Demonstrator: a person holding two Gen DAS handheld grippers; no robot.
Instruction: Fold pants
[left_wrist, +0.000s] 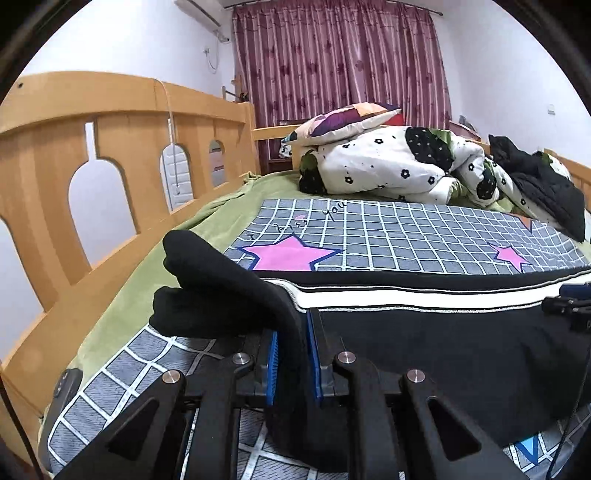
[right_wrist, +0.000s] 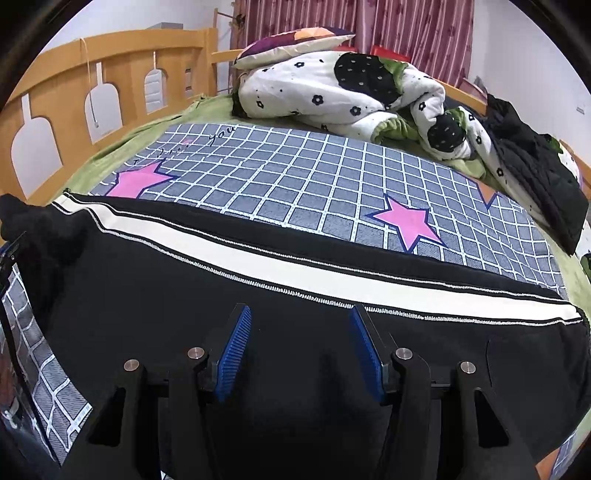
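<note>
On a bed's checked mat (right_wrist: 295, 173), black pants (right_wrist: 258, 295) are laid flat. Their cuff end is pinched by the left gripper (left_wrist: 291, 354); the right gripper (right_wrist: 301, 350) hovers spread. The fold should be carried over evenly, edges aligned.

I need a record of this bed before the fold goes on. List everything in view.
pants: one, black with white side stripe, laid across the near bed
grid sheet: one, grey with pink stars, under the pants
green blanket: one, beneath the sheet
quilt: one, white with black flowers, bunched at far end
pillow: one, multicoloured, on the quilt
black jacket: one, far right
bed rail: wooden, left side
curtain: maroon, back wall
left tongs: shut on pants cuff end
right tongs: open, over pants
</note>
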